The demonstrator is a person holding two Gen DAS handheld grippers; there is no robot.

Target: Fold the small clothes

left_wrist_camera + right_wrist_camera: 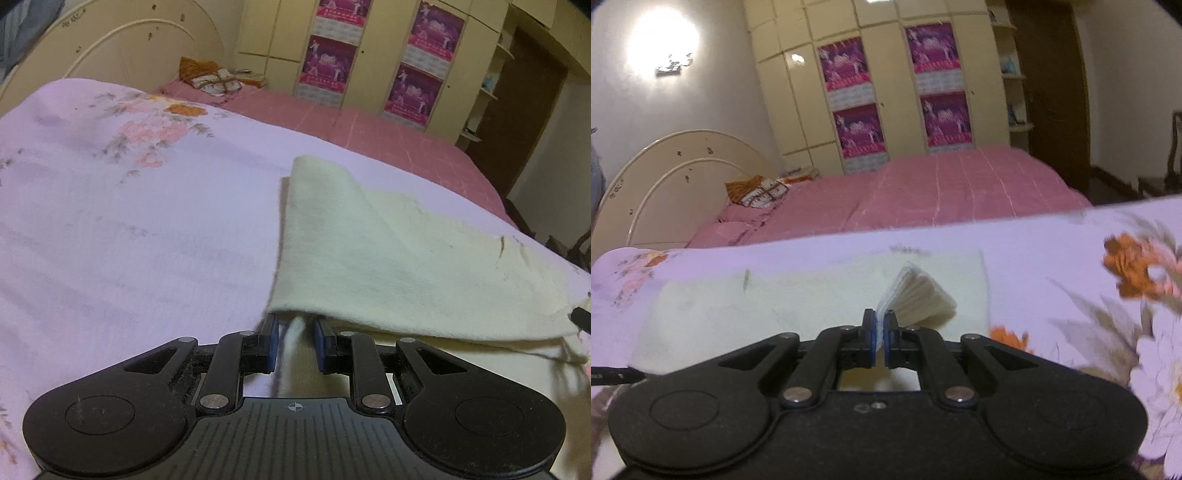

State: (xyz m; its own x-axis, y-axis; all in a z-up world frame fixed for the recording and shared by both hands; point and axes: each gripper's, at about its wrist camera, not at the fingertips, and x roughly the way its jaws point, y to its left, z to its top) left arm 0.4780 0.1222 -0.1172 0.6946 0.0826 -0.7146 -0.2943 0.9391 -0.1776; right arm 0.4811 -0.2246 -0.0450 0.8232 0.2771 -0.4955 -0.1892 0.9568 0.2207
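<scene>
A cream-coloured small cloth (388, 251) lies on the lilac floral bedsheet (129, 221), its near-left corner lifted and draped forward. My left gripper (295, 325) sits under that corner with its jaws a little apart, and a strip of the cloth hangs between them. In the right wrist view the same cloth (812, 295) spreads flat ahead. My right gripper (880, 321) is shut on a raised corner of the cloth (919, 295), which fans up just past the fingertips.
A pink quilt (942, 192) covers the bed beyond the sheet, with a patterned pillow (757, 192) by the cream headboard (676, 177). Wardrobes with magenta posters (857, 129) stand behind. The other gripper's tip (581, 316) shows at the right edge of the left wrist view.
</scene>
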